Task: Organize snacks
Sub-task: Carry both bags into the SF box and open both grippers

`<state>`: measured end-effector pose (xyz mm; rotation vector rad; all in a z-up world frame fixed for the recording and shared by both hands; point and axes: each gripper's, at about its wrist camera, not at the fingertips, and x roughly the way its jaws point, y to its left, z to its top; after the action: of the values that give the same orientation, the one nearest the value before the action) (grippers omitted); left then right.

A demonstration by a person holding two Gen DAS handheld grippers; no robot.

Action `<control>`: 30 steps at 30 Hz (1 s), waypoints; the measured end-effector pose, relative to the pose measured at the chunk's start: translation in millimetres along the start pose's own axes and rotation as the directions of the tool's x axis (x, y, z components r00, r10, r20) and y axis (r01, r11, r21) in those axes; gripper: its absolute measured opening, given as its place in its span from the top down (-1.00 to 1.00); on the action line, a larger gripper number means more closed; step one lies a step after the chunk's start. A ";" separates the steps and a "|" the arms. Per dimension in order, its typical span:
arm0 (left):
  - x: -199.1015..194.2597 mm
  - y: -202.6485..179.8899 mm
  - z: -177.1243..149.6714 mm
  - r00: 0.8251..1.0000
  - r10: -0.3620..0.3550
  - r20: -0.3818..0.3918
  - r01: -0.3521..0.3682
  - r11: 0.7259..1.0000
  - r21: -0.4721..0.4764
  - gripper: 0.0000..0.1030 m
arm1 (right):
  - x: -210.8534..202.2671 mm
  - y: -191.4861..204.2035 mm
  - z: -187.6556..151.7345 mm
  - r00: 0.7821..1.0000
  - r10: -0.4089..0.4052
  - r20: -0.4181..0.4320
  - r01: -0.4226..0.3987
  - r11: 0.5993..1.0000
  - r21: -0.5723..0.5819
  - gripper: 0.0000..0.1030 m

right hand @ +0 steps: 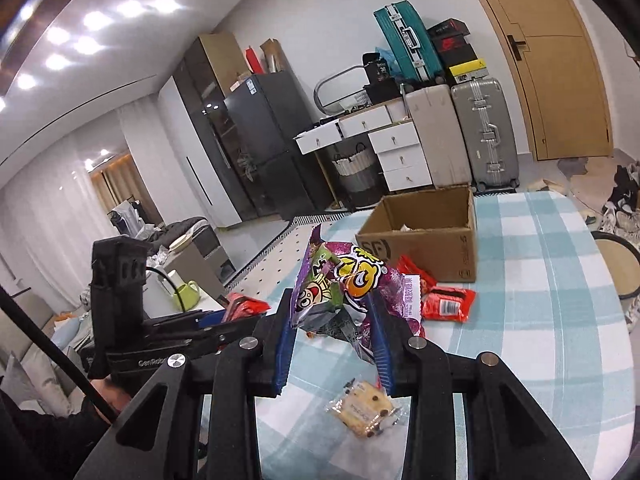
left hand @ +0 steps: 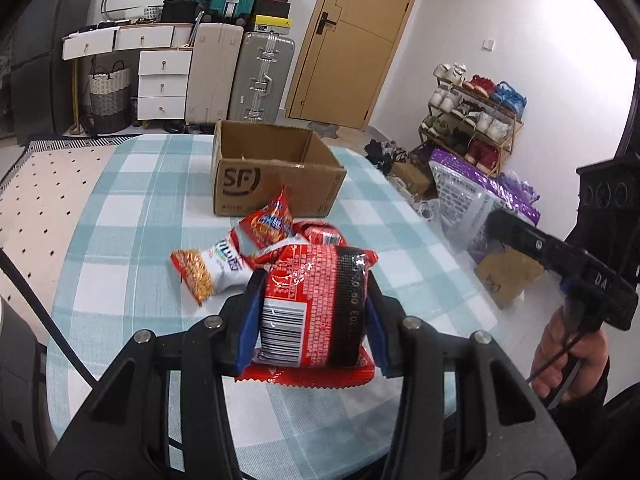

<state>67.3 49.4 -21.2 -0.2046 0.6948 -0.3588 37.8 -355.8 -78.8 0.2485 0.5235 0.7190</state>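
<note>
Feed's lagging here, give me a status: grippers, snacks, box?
Left gripper shut on red packet. Right gripper shut on purple packet. Box open ahead, path clear. Loose snacks on table.

"SF" logo printed on front face of cardboard box [left hand: 276, 176], 12 o'clock on the surface; same logo partly seen on box in right wrist view [right hand: 424, 240]. Barcode on back of red snack pack [left hand: 316, 312] in left jaws; dense fine print beside it, unreadable. "GenRobo…" on black body of left gripper [right hand: 152, 362], cut off. "DA…" on right gripper body [left hand: 600, 280], cut off. Chinese characters on purple snack bag [right hand: 344, 288], too blurred to read.
</note>
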 end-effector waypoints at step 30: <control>133.3 28.3 255.1 0.997 0.058 -0.042 -0.058 0.998 -0.001 0.18 | 110.2 -45.7 185.8 1.000 0.020 -0.005 -0.021 0.998 -0.065 0.34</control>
<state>336.7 40.2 83.8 -0.1786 0.7410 -0.3078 232.5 -321.4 19.6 0.1920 0.5012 0.7554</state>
